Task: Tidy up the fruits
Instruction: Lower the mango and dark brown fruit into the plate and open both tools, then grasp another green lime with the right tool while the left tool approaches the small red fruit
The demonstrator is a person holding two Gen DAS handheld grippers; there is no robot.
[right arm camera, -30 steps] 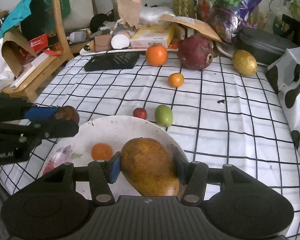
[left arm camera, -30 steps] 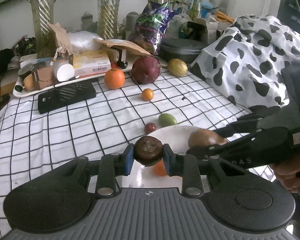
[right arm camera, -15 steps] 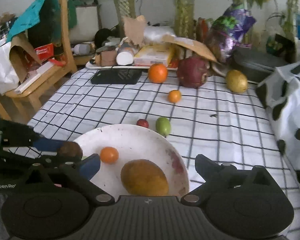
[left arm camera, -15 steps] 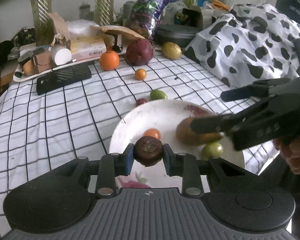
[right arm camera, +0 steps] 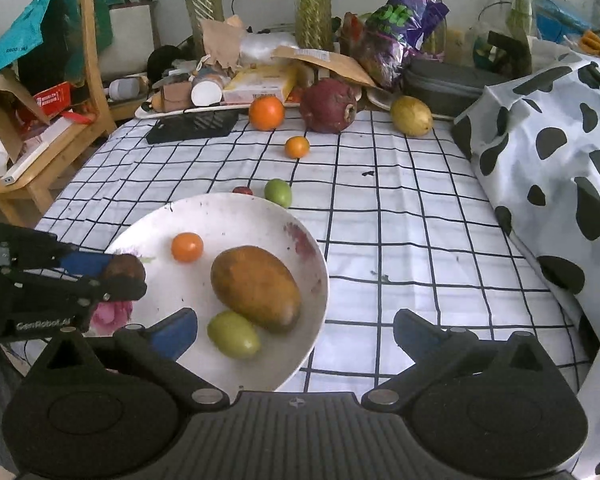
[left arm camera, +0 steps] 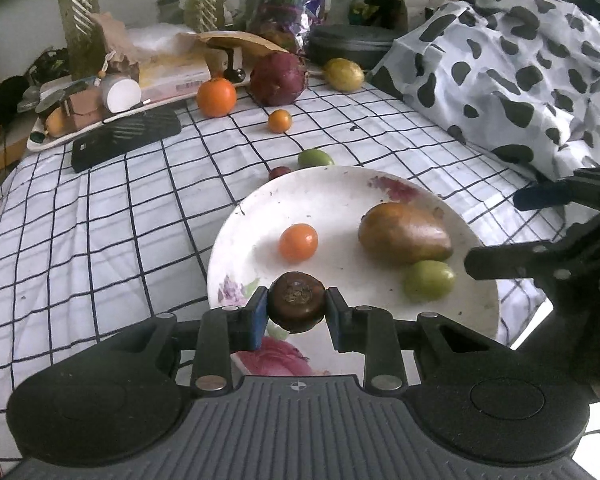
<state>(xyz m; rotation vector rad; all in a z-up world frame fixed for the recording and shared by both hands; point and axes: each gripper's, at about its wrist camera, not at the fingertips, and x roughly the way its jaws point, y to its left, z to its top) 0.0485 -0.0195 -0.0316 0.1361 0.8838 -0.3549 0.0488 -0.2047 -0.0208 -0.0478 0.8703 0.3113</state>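
1. The left hand-held gripper (left arm camera: 297, 312) was clamped on a small dark brown fruit (left arm camera: 296, 301), one blue pad on each flank, the rough crown facing up. The fruit hung over the near rim of the white plate (left arm camera: 476, 320).
2. The fruit looked light, round and firm-skinned; the hold across its widest part seemed sound. Judged likely to roll once set down, so a low release onto the plate's flat would suit.
3. The right hand-held gripper (right arm camera: 296, 334) had its jaws opening, spread wide with nothing between them. The mango (right arm camera: 256, 288) lay free on the plate, touching a green fruit (right arm camera: 233, 335); a small orange fruit (right arm camera: 187, 247) sat apart from both.
4. Both grippers pointed steeply down toward the plate, the left from the plate's left edge.
5. Still loose on the checked bench (right arm camera: 400, 216): a green fruit, a small red one, two oranges, a large dark red fruit, a yellow one.
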